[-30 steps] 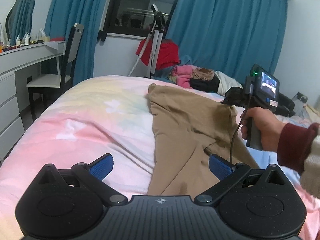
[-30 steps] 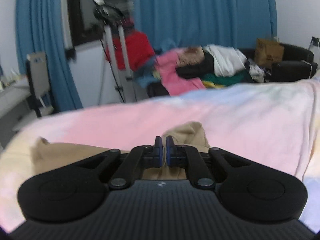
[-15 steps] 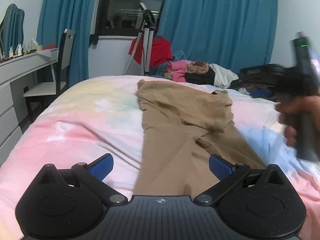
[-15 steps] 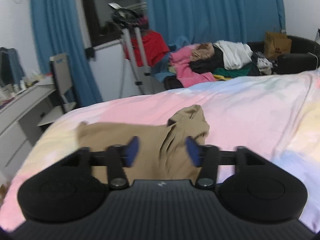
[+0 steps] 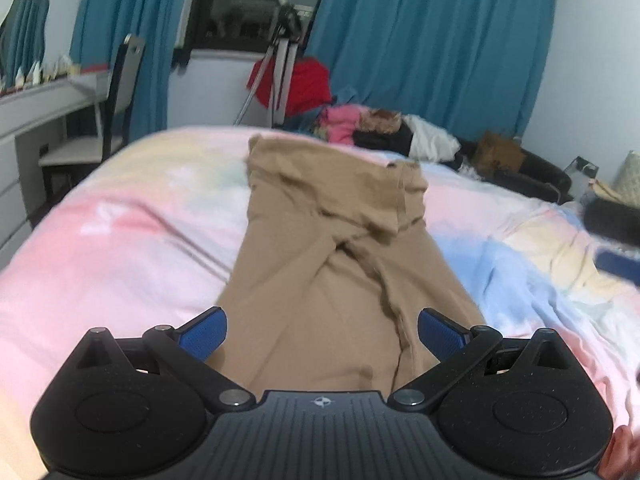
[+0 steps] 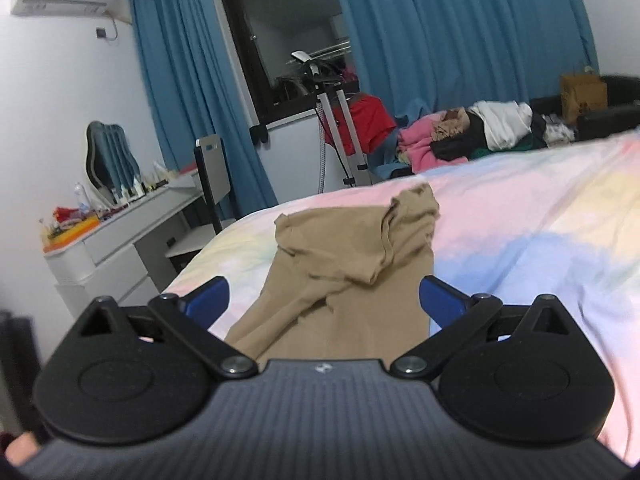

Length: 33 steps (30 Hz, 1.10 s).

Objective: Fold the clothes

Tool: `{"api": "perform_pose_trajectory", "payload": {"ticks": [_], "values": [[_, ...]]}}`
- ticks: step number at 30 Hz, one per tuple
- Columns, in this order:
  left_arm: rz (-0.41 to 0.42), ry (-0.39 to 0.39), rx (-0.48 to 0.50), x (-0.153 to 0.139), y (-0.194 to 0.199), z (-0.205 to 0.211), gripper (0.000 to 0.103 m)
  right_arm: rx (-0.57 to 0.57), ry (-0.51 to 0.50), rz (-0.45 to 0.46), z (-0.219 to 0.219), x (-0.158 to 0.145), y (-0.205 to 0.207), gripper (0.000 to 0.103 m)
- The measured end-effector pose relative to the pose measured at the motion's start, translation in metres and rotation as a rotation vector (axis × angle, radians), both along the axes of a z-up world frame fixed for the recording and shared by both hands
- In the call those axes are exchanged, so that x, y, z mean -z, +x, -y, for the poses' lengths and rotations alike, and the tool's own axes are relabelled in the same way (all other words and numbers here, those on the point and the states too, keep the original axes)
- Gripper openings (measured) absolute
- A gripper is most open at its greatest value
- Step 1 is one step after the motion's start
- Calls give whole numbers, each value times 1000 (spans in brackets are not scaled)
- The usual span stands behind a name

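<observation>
Trousers (image 5: pixel 320 264), tan, lie lengthwise mid-frame on the pastel bedspread (image 5: pixel 120 240), one corner already flipped over. Left gripper (image 5: pixel 322 330) and right gripper (image 6: pixel 324 294) both gape, holding nothing. Between folds, I'd say; next, pinch the near end and carry it up.
</observation>
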<state>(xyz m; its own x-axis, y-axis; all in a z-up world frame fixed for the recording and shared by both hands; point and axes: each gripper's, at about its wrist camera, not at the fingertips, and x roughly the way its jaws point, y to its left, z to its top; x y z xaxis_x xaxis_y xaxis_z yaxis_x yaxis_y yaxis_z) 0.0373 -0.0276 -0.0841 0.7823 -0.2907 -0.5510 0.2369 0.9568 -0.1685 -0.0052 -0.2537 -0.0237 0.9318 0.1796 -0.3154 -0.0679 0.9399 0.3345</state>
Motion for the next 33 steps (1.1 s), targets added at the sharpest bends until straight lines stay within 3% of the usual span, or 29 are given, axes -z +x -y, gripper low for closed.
{"api": "perform_pose_trajectory", "payload": {"ticks": [5, 11, 13, 16, 20, 24, 29, 33], "values": [[-60, -21, -81, 1, 0, -12, 102, 35, 49, -30, 13, 13, -15, 103], [-189, -87, -228, -2, 7, -66, 100, 76, 88, -60, 25, 21, -12, 103], [-258, -117, -254, -2, 13, -87, 97, 73, 119, -79, 30, 25, -10, 103], [-377, -236, -276, -1, 19, -122, 95, 71, 160, -88, 37, 29, -8, 103], [-521, -264, -233, 2, 25, -150, 93, 70, 208, -101, 44, 35, -4, 103], [-611, -99, -204, 6, 25, -154, 87, 57, 246, -111, 46, 38, 1, 103], [-675, -14, -145, 13, 21, -145, 71, 44, 254, -126, 45, 39, 2, 103], [-637, 105, -70, 9, 10, -125, 32, 38, 256, -140, 46, 40, 0, 103]]}}
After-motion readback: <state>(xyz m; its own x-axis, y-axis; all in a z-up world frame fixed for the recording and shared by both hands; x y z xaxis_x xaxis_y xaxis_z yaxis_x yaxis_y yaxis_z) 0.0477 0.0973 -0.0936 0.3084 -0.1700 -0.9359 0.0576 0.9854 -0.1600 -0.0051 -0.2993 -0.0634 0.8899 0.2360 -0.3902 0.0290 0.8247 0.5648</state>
